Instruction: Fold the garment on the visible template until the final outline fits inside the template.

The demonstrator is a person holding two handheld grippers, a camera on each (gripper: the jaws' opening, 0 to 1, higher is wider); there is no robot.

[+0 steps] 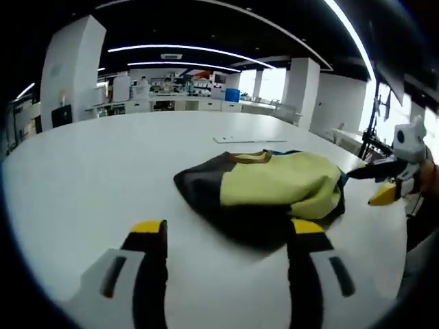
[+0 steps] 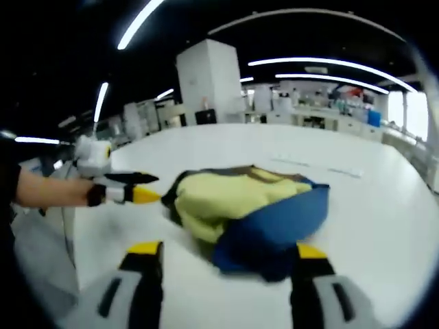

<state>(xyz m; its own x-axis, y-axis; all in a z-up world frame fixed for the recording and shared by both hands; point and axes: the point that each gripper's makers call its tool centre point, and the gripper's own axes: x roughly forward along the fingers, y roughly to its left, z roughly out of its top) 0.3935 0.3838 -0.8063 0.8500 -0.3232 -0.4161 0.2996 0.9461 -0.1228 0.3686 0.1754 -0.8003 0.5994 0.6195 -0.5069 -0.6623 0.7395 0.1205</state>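
**Crumpled garment mid-table, both grippers open**

Garment (image 1: 264,186): soft, rumpled heap, yellow-green, black and blue panels, tan collar, lying on the smooth white table (image 1: 89,171). Left gripper (image 1: 226,236): jaws wide apart, empty, garment just ahead at 12 o'clock. Right gripper (image 2: 223,257): jaws spread, empty, blue fold between the tips. Open-plan lab behind, ceiling light strips (image 1: 185,49), white pillar (image 2: 209,82).

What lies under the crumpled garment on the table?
Around the garment only the bare white table shows. Any template beneath it is covered by the fabric, so that cannot be seen.
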